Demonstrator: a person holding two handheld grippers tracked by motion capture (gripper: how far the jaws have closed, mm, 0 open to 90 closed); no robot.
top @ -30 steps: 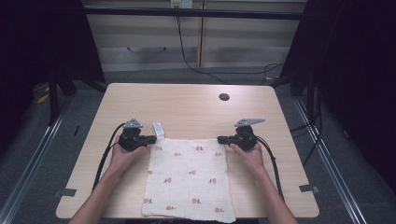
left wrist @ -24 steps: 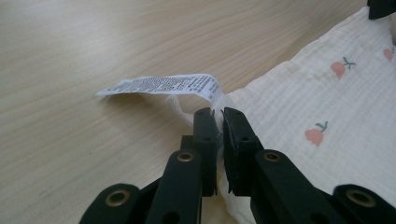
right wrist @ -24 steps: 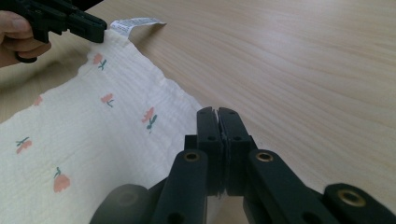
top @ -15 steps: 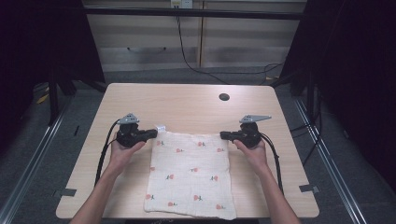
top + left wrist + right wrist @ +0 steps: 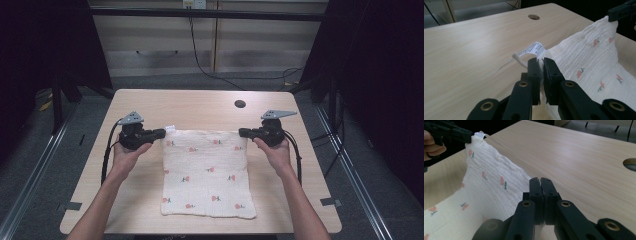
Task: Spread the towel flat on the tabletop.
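Gripping: left tool (image 5: 162, 133) clenched on cloth (image 5: 207, 172) corner beside care label (image 5: 532, 49)
Right tool (image 5: 242, 132): clenched on opposite far corner
Cloth: far edge raised, near edge on surface (image 5: 200, 107)

A pale wood counter (image 5: 200, 107) stands on grey floor (image 5: 45, 165), with a round cable hole (image 5: 240, 104) at one o'clock. Light cabinets (image 5: 200, 45) line the wall at twelve o'clock, and a black cable (image 5: 197, 52) hangs there. Both sides lie dark.
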